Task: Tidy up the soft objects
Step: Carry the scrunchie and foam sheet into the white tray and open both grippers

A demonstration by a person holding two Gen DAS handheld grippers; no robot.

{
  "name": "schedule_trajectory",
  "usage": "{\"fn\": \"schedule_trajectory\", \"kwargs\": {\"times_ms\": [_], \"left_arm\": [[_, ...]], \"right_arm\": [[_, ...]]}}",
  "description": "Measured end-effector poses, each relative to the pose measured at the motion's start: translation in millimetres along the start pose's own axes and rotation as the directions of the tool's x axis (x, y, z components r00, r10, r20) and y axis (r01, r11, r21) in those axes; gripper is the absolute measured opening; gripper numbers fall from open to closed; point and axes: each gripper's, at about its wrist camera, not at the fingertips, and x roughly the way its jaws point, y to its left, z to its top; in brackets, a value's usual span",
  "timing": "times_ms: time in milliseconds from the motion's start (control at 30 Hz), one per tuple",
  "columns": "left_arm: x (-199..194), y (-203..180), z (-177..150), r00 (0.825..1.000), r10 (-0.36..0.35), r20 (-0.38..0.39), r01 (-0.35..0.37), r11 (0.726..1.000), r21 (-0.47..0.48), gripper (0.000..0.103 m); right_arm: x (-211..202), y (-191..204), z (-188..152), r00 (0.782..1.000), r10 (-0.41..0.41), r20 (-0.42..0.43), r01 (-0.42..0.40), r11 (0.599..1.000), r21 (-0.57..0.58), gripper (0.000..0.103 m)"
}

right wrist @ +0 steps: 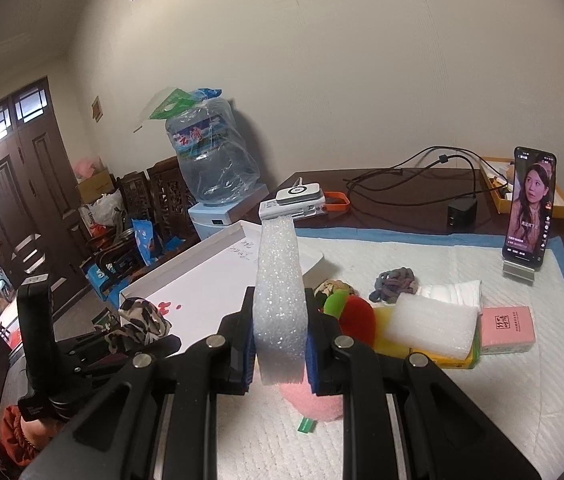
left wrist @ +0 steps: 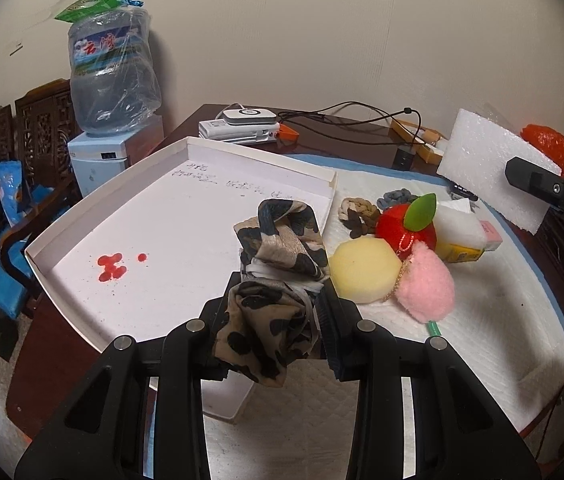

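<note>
Through my left wrist camera, my left gripper [left wrist: 278, 312] is pinched on a leopard-print cloth [left wrist: 278, 264]; the fabric bunches between the two black fingers and spills upward and down past them. The cloth hangs over the near right edge of the white tray [left wrist: 130, 216], which carries red spots [left wrist: 113, 267] and some handwriting. Just right of the tray, on the white quilted mat [left wrist: 481, 320], sits a cluster of soft things: a pale yellow sponge [left wrist: 363, 270], a pink fluffy pouch [left wrist: 427, 282] touching it, a red plush apple [left wrist: 397, 224] with a green leaf behind them, and a beige braided band [left wrist: 357, 212] beside a grey one [left wrist: 395, 198]. A white foam block [left wrist: 493, 168] shows at the upper right, gripped by my other tool — only part of that black arm is in frame.

Through my right wrist camera, my right gripper [right wrist: 280, 340] clamps that white foam block [right wrist: 280, 300] between its blue-padded fingers; the block stands upright and reaches above them. Off to the left I see my left gripper [right wrist: 122, 344] with the leopard cloth [right wrist: 142, 320], in front of the tray [right wrist: 202, 280]. Beyond my fingers lie the plush apple [right wrist: 355, 316], a smaller white foam piece [right wrist: 433, 320] resting on a yellow box [right wrist: 453, 360], a pink tissue pack [right wrist: 507, 330], folded white cloths [right wrist: 453, 292] and the grey band [right wrist: 395, 282]. A phone [right wrist: 529, 208] stands on a holder at the far right of the mat.
</note>
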Motion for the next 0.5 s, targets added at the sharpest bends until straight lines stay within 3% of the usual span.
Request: {"fn": "schedule_trajectory", "kwargs": {"times_ms": [500], "left_arm": [[1,25,0,1.000,0.029,0.001,-0.029,0.999,-0.040,0.035]], "right_arm": [[23,16,5,0.999,0.013,-0.036,-0.014,1.000,-0.028,0.019]]}}
